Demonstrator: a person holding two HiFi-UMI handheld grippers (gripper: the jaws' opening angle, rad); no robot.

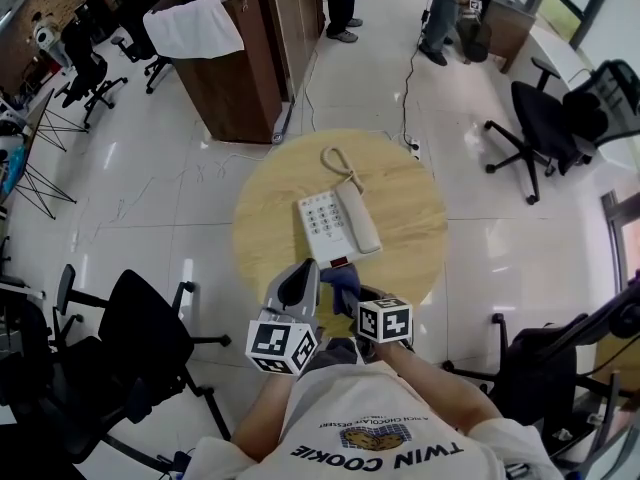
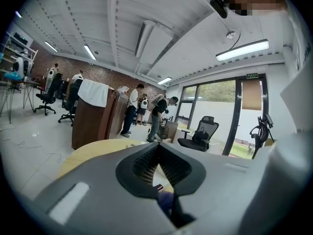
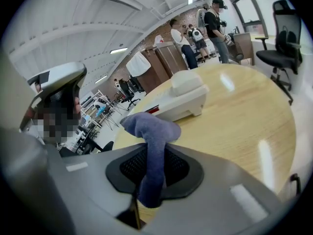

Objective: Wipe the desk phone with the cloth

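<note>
Now | right tool [image 3: 152,153] pinches cloth [image 3: 149,125] | left tool [image 2: 159,164] closed, empty, beside it | desk phone [image 1: 338,224] just ahead on table [image 1: 412,220]

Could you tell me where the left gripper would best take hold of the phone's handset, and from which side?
Probably its middle, from above, with jaws across the narrow width: the handset lies flat along the desk phone's right side, with the cord leaving its far end, so the middle is free. The left gripper, now shut, must open first.
</note>
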